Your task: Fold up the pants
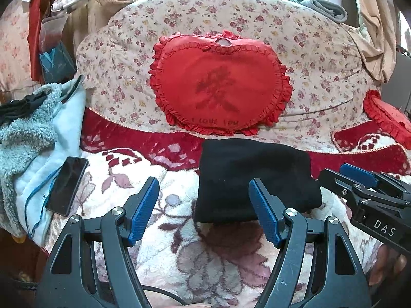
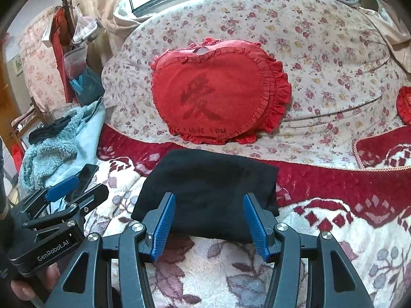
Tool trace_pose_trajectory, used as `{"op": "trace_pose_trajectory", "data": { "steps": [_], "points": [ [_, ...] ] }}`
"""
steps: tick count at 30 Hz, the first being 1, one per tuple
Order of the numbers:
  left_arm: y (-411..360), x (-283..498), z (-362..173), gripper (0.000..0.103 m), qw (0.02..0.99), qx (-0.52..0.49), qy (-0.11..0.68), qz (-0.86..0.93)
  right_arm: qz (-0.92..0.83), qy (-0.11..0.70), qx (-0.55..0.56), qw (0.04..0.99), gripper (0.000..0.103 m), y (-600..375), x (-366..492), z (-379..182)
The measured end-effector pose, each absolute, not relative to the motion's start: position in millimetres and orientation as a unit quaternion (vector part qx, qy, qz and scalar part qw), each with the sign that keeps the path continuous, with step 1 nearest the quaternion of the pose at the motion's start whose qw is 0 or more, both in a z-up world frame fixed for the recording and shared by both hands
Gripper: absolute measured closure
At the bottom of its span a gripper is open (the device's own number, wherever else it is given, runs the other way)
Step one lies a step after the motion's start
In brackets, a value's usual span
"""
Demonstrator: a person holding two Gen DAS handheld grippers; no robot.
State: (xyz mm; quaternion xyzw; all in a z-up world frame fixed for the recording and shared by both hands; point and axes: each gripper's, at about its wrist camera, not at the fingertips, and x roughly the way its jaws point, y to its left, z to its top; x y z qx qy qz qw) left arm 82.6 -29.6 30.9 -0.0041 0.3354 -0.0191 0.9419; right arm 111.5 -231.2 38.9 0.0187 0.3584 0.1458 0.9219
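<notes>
The black pants (image 1: 254, 177) lie folded into a compact rectangle on the floral blanket (image 1: 205, 256); they also show in the right wrist view (image 2: 210, 192). My left gripper (image 1: 205, 192) is open and empty, hovering just before the pants' near left edge. My right gripper (image 2: 209, 208) is open and empty, its fingers over the pants' near edge. The right gripper also shows at the right of the left wrist view (image 1: 334, 177), and the left gripper at the left of the right wrist view (image 2: 87, 184).
A red heart-shaped pillow (image 1: 218, 84) leans on a flowered quilt (image 1: 321, 64) behind the pants. A black phone (image 1: 68, 186) with a cable lies on a pale blue fleece garment (image 1: 30, 133) at the left. A second red pillow (image 1: 385, 118) sits at the right.
</notes>
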Motion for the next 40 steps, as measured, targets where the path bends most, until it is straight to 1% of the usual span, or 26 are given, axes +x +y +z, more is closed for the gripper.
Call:
{"op": "trace_pose_trajectory", "data": {
  "steps": [27, 40],
  "points": [
    [-22.6, 80.5, 23.3, 0.030, 0.938, -0.007, 0.345, -0.021, 0.153, 0.368, 0.015, 0.917, 0.050, -226.9, 111.9, 31.1],
    [-15.2, 85.9, 13.9, 0.030, 0.935, -0.010, 0.353, -0.025, 0.144, 0.379, 0.020, 0.914, 0.050, -238.6, 119.5, 15.9]
  ]
}}
